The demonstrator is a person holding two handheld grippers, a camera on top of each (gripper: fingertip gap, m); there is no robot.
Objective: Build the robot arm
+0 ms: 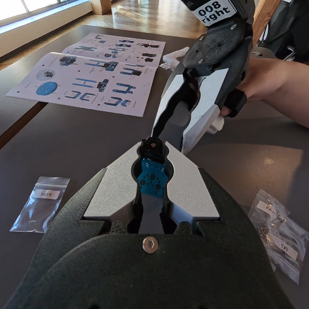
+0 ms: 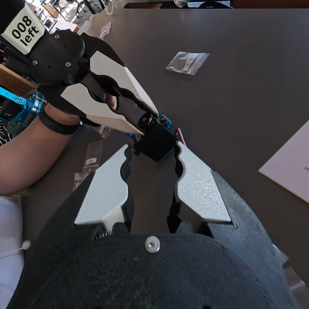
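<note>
Left gripper (image 1: pixel 153 145), grainy white fingers on ribbed black printed mounts, clamped on a servo assembly (image 1: pixel 152 168): a matte black boxy servo with a round black horn (image 1: pixel 153 145) at its tip, seated in an anodised blue metal bracket (image 1: pixel 151 184) drilled with round holes of mixed size. The assembly sits between the scalloped inner edges of the fingers, above the dark smooth table (image 1: pixel 66 150).

Right gripper (image 2: pixel 153 145), same build, jaws spread wide around the servo's black body (image 2: pixel 155 147); whether its pads touch the body cannot be told. In the left wrist view it enters from 1 o'clock, one fingertip (image 1: pixel 154 133) just beside the horn.

Open booklet (image 1: pixel 87 75), glossy white pages with blue and black part drawings, at 11 o'clock. Clear zip bag (image 1: pixel 40 205) with a white label, flat, at 8 o'clock. Crinkled clear bags (image 1: pixel 280 234), overlapping, at 4 o'clock. A second blue metal assembly (image 2: pixel 21 107) lies at 9 o'clock in the right wrist view, behind the wrist.
</note>
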